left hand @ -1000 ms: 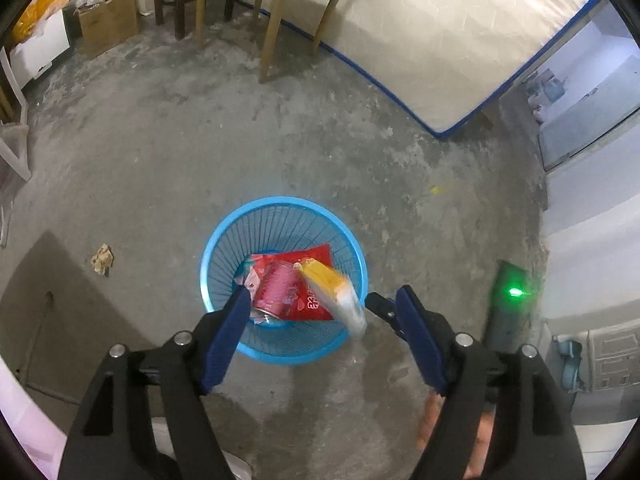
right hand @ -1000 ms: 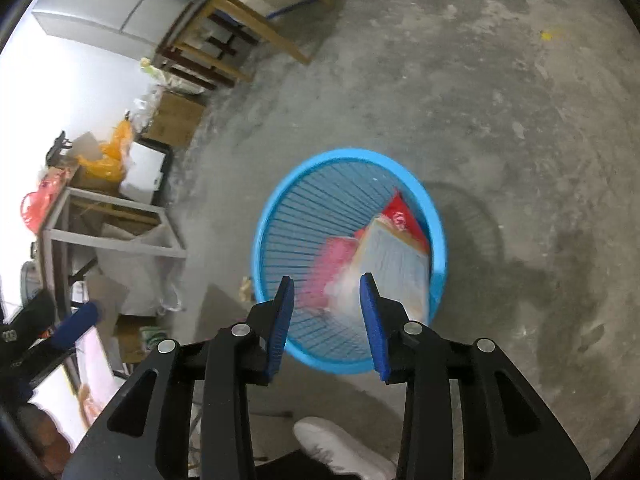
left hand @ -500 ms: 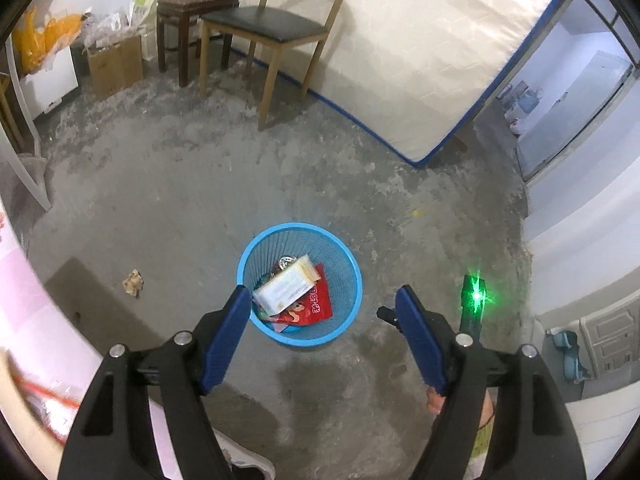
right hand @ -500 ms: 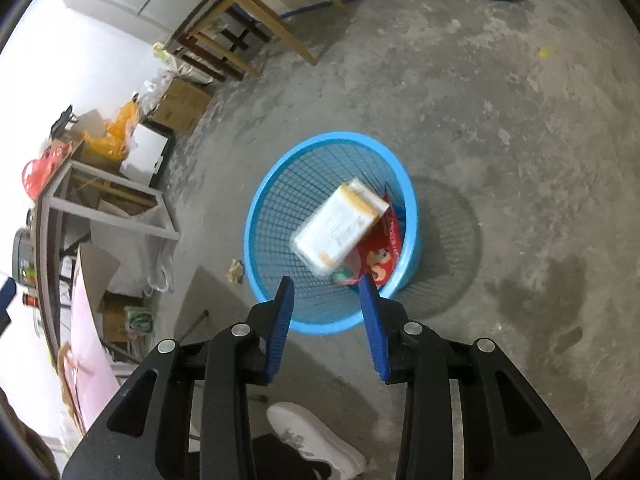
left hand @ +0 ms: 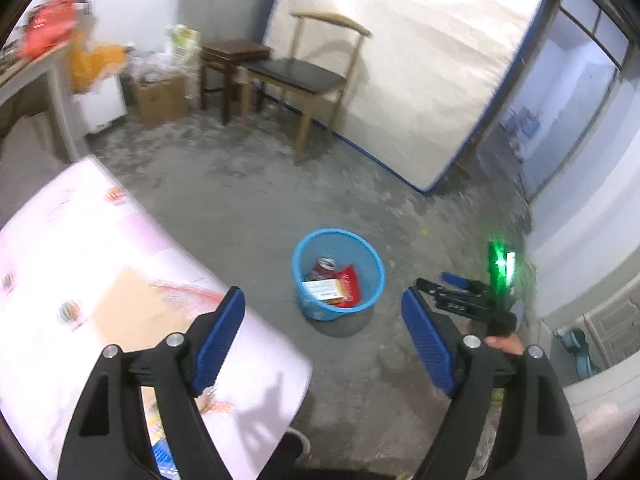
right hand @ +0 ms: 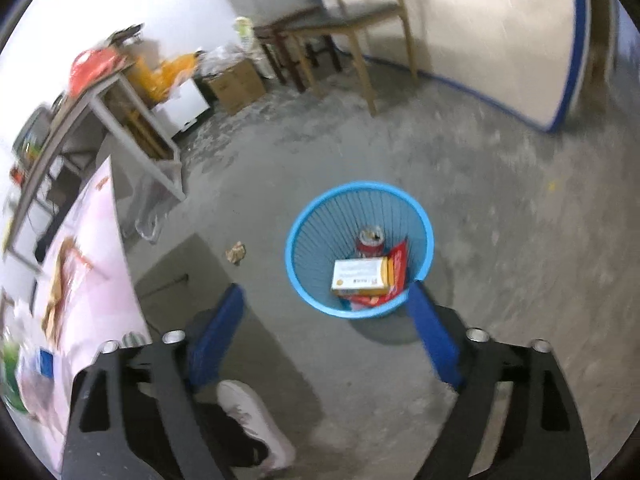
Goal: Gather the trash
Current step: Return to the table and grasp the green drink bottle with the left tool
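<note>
We are holding both grippers above the blue wastebasket [right hand: 298, 276] — left gripper [left hand: 322, 314] jaws wide and empty, right gripper [right hand: 326, 312] jaws just sprung wide, empty, carton [right hand: 360, 278], red can [right hand: 370, 238] and red wrapper [right hand: 398, 262] lying inside.

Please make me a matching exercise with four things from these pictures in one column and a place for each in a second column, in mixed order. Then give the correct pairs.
Things:
1. white and orange box
2. crumpled scrap
3. wooden chair
4. red bag

Places:
A. on top of the table at the left
B. on the bare floor, left of the blue basket
C. in front of the mattress
D. inside the blue basket

Pairs: 1-D, 2-B, 3-C, 4-A
</note>
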Demonstrator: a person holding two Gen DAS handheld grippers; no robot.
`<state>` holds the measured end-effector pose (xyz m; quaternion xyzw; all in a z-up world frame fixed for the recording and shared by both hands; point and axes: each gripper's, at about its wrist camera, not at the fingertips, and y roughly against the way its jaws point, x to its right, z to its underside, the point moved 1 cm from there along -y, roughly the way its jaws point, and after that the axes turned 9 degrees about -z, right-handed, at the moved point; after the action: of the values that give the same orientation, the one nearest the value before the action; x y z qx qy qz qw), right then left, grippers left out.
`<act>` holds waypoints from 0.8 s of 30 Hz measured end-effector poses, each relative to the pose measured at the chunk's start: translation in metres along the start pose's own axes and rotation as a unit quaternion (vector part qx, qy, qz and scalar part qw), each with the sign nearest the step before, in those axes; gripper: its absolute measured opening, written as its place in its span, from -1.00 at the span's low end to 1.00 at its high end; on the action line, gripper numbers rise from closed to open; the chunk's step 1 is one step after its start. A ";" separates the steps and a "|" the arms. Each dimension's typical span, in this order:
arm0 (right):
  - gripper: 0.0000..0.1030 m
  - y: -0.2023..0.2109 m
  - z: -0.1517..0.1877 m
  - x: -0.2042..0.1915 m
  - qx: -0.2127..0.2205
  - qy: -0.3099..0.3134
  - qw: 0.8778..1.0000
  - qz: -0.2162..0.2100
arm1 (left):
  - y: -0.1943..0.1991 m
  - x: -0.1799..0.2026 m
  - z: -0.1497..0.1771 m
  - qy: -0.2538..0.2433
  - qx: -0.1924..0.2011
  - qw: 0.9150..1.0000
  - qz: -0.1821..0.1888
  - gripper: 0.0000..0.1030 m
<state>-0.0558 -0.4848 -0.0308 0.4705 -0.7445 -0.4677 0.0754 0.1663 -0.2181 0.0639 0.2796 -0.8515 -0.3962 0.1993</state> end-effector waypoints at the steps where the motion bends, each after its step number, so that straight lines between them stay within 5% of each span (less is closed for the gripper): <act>1: 0.83 0.004 -0.001 -0.010 0.008 0.015 1.000 0.008 | 0.014 -0.012 0.007 0.010 0.009 1.000 -0.014 0.58; 10: 0.85 0.023 -0.012 -0.120 0.056 0.168 0.983 0.048 | 0.124 -0.119 0.081 0.111 0.103 0.980 -0.129 0.64; 13: 0.85 0.038 -0.011 -0.157 0.081 0.209 0.974 -0.010 | 0.141 -0.142 0.111 0.132 0.124 0.971 -0.154 0.65; 17: 0.85 0.052 -0.008 -0.192 0.085 0.209 0.960 -0.164 | 0.148 -0.157 0.148 0.151 0.131 0.967 -0.156 0.65; 24: 0.85 0.022 0.006 -0.244 -0.016 0.204 0.941 -0.269 | 0.136 -0.168 0.191 0.136 0.114 0.976 -0.127 0.65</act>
<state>0.0610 -0.2903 0.0628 0.7374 -0.5513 -0.3761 0.1040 0.1439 0.0679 0.0353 0.4576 -0.8135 -0.2767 0.2286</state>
